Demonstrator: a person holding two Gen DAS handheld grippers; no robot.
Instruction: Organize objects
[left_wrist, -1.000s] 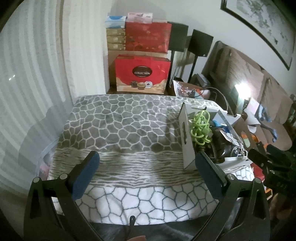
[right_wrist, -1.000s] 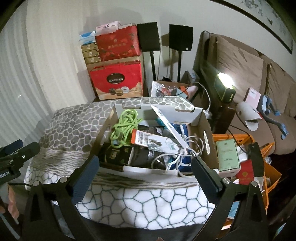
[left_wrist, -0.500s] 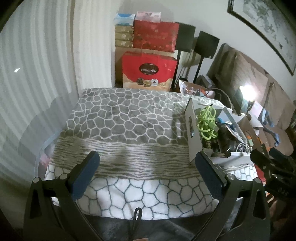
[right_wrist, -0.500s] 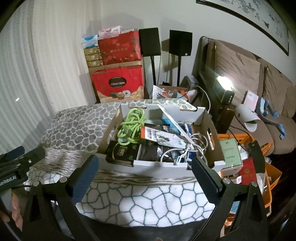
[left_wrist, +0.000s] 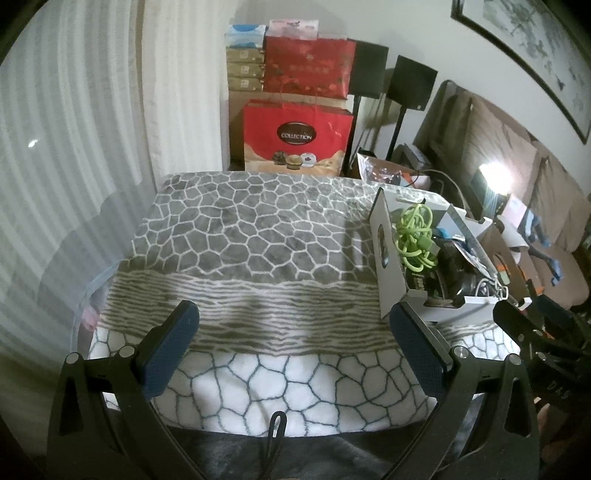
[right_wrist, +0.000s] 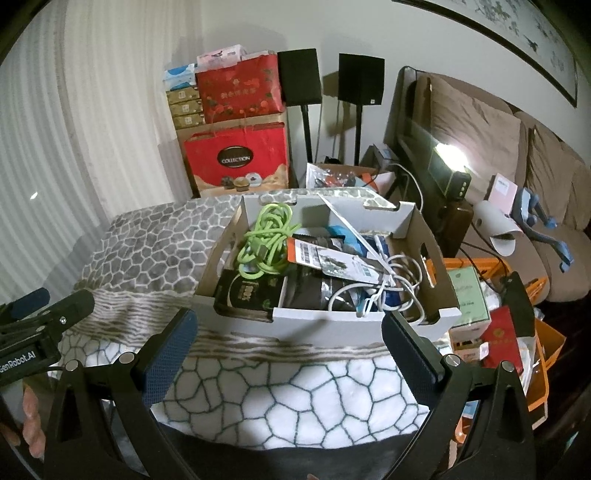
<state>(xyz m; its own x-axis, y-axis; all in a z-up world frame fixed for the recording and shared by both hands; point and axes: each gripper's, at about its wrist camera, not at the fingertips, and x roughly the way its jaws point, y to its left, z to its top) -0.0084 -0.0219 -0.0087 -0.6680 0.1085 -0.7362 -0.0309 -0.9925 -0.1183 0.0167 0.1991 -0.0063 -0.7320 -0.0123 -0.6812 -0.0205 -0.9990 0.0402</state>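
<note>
Both grippers have drawn back and risen a little over the last second, so the blanket (left_wrist: 258, 236) and the box (right_wrist: 325, 321) now sit farther off and lower in each view than they did; nothing on the table has shifted, and no item has left or entered the box in that time. The left gripper (left_wrist: 291, 354) hovers over the bare left half of the blanket, jaws wide apart and holding nothing. The right gripper (right_wrist: 288, 350) faces the box's near wall, jaws likewise spread and empty. The box stands on the right part of the blanket, crammed: a green cable (right_wrist: 266, 240) coiled at the back left, a dark packet (right_wrist: 251, 295) at the front left, a tagged card (right_wrist: 332, 258) lying across the middle, white cords (right_wrist: 384, 284) tangled at the right. To my eye the pull-back reads as taking stock rather than reaching, and whether this jumble is waiting to be sorted out onto the blanket or has just been gathered in, I cannot tell. Beyond the table's right edge sits an orange basket (right_wrist: 539, 354) of clutter, red gift bags (right_wrist: 236, 166) stacked at the back, a sofa (right_wrist: 480, 140) alongside. The tangled cords would snag neighbours on any lift.
</note>
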